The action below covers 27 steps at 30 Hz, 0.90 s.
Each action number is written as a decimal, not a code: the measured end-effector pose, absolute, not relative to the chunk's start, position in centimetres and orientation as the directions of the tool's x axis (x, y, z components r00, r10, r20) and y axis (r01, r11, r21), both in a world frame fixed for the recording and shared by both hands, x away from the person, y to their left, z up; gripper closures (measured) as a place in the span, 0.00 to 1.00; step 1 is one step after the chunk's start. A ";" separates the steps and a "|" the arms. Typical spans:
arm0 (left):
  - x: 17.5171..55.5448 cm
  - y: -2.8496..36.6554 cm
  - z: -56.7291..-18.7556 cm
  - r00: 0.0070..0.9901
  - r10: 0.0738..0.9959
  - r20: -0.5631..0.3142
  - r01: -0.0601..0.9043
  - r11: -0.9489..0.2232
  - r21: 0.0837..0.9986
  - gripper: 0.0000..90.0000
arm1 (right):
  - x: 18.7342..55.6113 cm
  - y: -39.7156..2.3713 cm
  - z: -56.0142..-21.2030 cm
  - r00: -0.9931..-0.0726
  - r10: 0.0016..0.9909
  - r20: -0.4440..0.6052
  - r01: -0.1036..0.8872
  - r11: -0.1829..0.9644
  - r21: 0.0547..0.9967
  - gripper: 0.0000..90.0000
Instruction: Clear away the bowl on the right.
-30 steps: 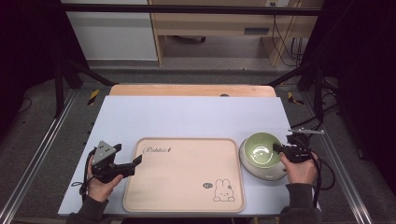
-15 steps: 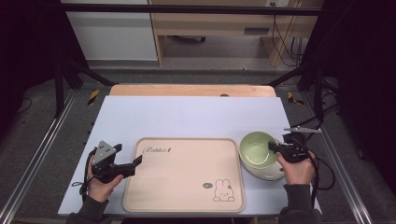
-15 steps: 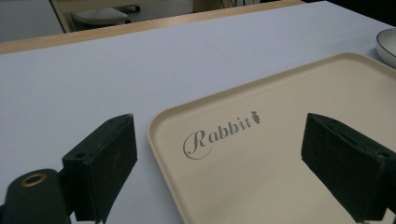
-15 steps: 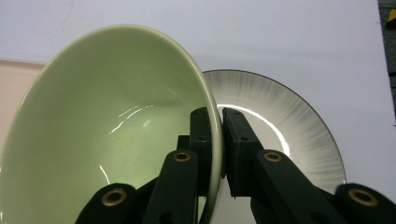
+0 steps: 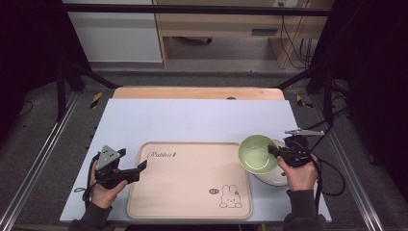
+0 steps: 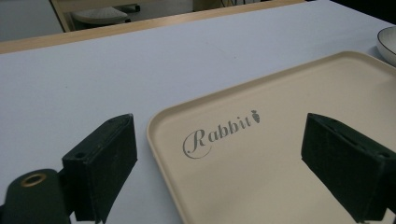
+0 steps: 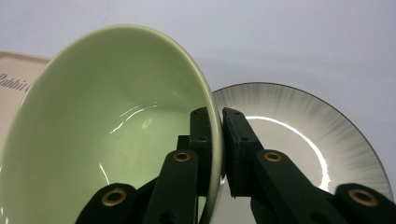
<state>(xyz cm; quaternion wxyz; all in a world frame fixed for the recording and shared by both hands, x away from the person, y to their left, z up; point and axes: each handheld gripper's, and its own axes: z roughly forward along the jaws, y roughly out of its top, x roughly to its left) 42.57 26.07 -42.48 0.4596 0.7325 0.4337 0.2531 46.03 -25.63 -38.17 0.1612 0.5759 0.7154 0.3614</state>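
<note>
A pale green bowl (image 5: 257, 153) (image 7: 107, 130) hangs tilted above the table, its rim pinched between the jaws of my right gripper (image 5: 275, 153) (image 7: 215, 116), which is shut on it. Under and just right of it lies a white plate with a dark rim (image 5: 273, 177) (image 7: 299, 130). The beige tray with the rabbit drawing (image 5: 190, 180) (image 6: 261, 154) takes up the middle of the table. My left gripper (image 5: 139, 169) (image 6: 219, 163) is open at the tray's near-left corner, one jaw over the mat and one over the tray, with nothing between them.
A light blue mat (image 5: 192, 120) covers the table, with a wooden strip (image 5: 197, 93) along its far edge. Black frame posts (image 5: 327, 86) and cables (image 5: 332, 178) stand at the right. Part of the plate's rim (image 6: 387, 44) shows in the left gripper view.
My right gripper has lifted the green bowl off the white plate and carried it left, tilting it toward the tray. The left gripper has stayed put.
</note>
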 end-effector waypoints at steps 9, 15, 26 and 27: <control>42.6 26.0 -42.5 0.496 0.868 -0.028 0.404 -0.202 0.892 0.11 | 46.1 -24.4 -37.9 -0.310 0.934 0.178 0.705 0.100 0.703 0.92; 42.6 26.0 -42.5 0.499 0.866 -0.025 0.403 -0.206 0.892 0.11 | 46.3 -23.3 -37.7 -0.339 0.925 0.170 0.700 0.127 0.702 0.92; 42.5 26.0 -42.4 0.498 0.867 -0.026 0.400 -0.203 0.894 0.11 | 47.2 -20.5 -37.4 -0.391 0.907 0.158 0.692 0.176 0.700 0.92; 42.5 26.0 -42.4 0.499 0.866 -0.025 0.400 -0.204 0.894 0.11 | 47.3 -20.3 -37.4 -0.396 0.904 0.157 0.690 0.180 0.701 0.92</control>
